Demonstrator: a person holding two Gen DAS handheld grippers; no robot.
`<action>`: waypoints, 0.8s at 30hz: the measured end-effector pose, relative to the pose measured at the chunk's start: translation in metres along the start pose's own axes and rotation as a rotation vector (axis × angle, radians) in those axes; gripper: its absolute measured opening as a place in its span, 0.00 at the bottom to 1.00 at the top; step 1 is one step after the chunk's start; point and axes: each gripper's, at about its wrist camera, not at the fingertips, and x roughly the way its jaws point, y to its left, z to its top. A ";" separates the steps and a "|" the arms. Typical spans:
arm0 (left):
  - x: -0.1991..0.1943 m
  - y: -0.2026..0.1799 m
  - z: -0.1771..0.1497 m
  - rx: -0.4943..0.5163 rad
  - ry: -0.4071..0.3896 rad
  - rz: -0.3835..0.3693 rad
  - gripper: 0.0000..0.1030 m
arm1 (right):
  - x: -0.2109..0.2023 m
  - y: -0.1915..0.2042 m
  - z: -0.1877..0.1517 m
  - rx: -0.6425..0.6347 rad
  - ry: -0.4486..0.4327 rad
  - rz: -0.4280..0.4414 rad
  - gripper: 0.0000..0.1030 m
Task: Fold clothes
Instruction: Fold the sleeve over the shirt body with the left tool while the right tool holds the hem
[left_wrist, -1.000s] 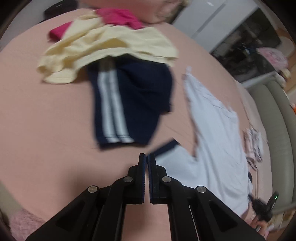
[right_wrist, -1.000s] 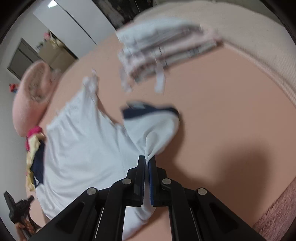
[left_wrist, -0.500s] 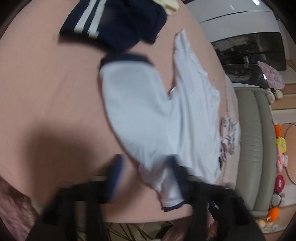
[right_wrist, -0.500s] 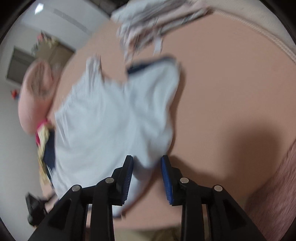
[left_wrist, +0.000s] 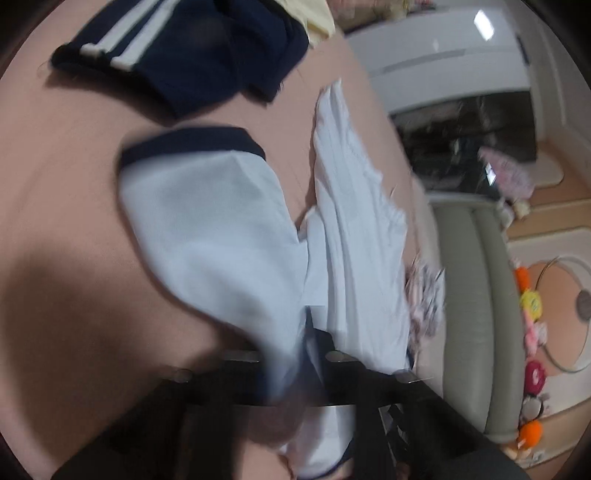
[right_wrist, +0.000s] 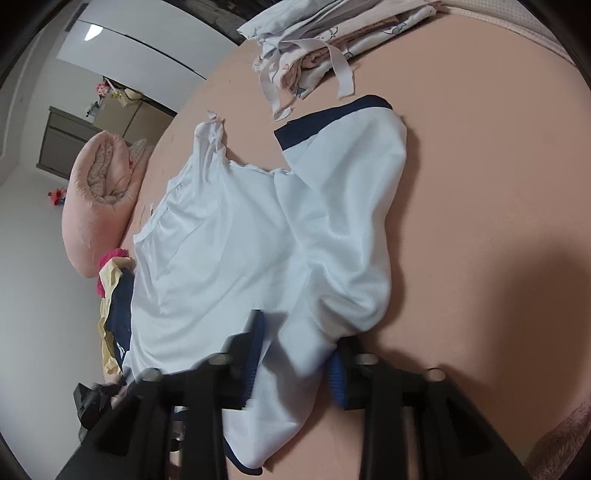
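Two grippers meet the white shirt (right_wrist: 229, 240) on the bed (right_wrist: 480, 184). The left gripper (left_wrist: 310, 354) pinches its edge. The right gripper (right_wrist: 295, 362) is closing around cloth between its jaws. They should lift together, evenly.

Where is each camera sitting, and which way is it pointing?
Left wrist: on the left gripper, angled down across the pink bed at the white shirt, with the navy striped shorts beyond; only its blurred black fingers show, with shirt fabric between them.
Right wrist: on the right gripper, angled down over the shirt toward a folded stack; its jaws straddle the shirt's edge, closing.
Shared: the white shirt, the navy striped shorts and the pink bed.
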 end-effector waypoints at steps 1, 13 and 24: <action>-0.009 -0.008 0.003 0.035 -0.002 0.011 0.03 | -0.001 0.001 0.001 0.006 0.007 -0.002 0.04; -0.032 0.004 0.021 0.175 0.166 0.357 0.06 | -0.002 0.024 -0.024 -0.191 0.044 -0.257 0.03; -0.080 0.040 0.018 -0.050 0.141 0.144 0.12 | -0.037 0.011 -0.030 -0.049 0.021 -0.177 0.18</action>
